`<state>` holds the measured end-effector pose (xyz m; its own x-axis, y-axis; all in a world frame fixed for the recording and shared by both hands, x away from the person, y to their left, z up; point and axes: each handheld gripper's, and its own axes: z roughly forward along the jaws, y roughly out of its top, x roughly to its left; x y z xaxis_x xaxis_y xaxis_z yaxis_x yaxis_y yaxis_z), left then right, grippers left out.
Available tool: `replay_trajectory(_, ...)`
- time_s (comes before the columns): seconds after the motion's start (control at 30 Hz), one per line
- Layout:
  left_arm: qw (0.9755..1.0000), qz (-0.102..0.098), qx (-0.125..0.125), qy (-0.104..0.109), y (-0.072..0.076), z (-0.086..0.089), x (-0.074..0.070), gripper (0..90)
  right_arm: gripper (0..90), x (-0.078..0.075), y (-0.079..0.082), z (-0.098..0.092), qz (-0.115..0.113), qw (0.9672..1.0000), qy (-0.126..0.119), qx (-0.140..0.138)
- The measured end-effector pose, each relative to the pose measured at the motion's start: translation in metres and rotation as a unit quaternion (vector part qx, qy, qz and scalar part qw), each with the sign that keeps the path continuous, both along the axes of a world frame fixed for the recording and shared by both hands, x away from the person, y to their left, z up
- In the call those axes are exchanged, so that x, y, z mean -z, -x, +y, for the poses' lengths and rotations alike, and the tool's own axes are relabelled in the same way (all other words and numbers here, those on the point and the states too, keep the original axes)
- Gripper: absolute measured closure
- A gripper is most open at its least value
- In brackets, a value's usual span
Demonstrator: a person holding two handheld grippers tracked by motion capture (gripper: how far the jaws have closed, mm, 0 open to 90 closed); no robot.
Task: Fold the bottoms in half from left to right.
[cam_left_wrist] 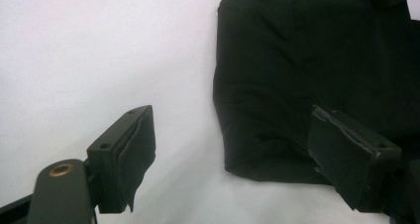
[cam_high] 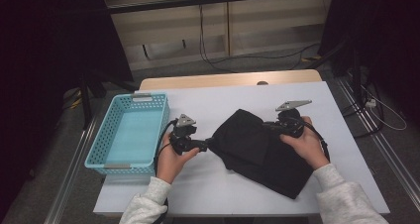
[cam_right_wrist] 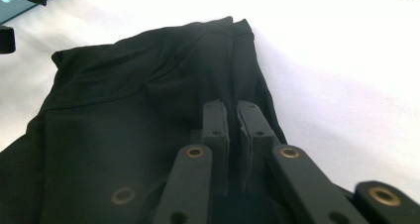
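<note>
A black folded cloth (cam_high: 257, 147) lies on the white table (cam_high: 213, 97), right of the middle. My left gripper (cam_high: 209, 144) rests low at the cloth's left edge, open; in the left gripper view (cam_left_wrist: 233, 122) one jaw stands over bare table and the other over the black cloth (cam_left_wrist: 307, 70). My right gripper (cam_high: 269, 126) is at the cloth's far right part. In the right gripper view (cam_right_wrist: 232, 107) its jaws are shut on a raised fold of the black cloth (cam_right_wrist: 133, 95).
A light blue perforated basket (cam_high: 99, 144) stands at the table's left edge, with nothing in it. Beyond the table's far edge are a floor with cables (cam_high: 218, 60) and dark stands at both sides.
</note>
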<state>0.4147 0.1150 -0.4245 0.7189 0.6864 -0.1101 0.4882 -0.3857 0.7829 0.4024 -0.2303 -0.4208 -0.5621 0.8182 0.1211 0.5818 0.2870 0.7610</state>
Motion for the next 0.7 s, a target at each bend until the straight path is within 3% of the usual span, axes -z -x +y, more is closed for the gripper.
replay_trajectory(0.7, 0.9999, 0.006, 0.007, -0.008, -0.001, -0.003, 0.005, 18.8, 83.1, -0.004, 0.009, -0.013, 0.002, 0.9999, -0.012, 0.011)
